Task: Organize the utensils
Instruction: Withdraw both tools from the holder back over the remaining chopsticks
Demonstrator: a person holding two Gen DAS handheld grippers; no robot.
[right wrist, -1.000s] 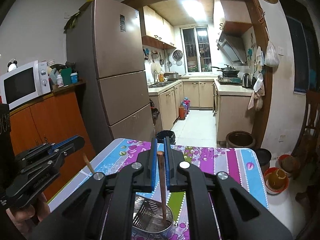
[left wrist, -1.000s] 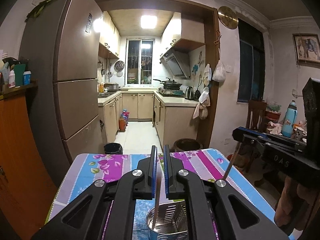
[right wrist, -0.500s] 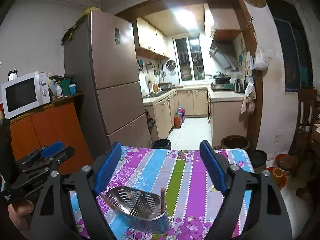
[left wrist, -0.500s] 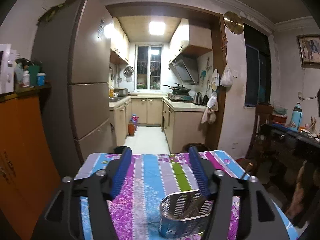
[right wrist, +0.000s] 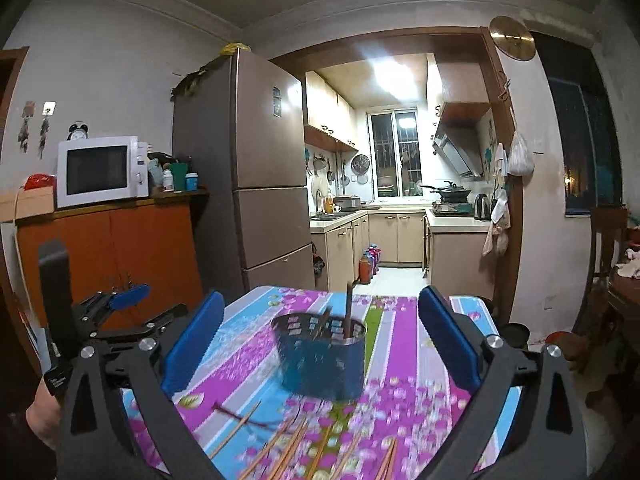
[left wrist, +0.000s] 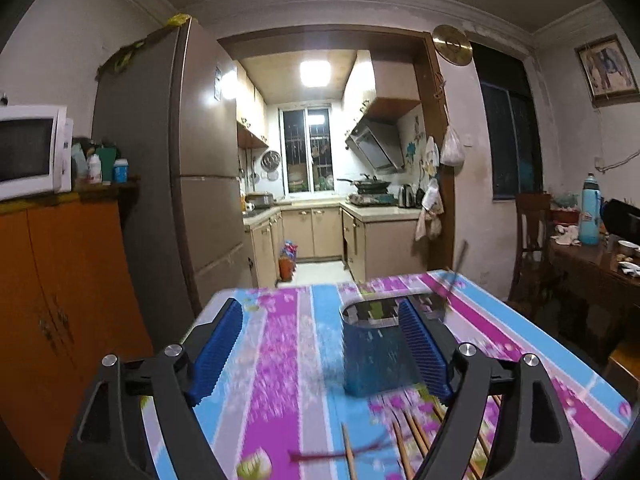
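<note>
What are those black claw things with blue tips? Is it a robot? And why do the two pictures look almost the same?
No robot: a person holds two pinching tools. Each tool carries a camera looking out between its fingers, so you get two close views. One shows the left gripper, the other the right gripper. Both are open and hold nothing. On the striped tablecloth stands a metal utensil holder with a few chopsticks in it. More chopsticks lie loose in front. The left tool also shows at the right view's edge.
</note>
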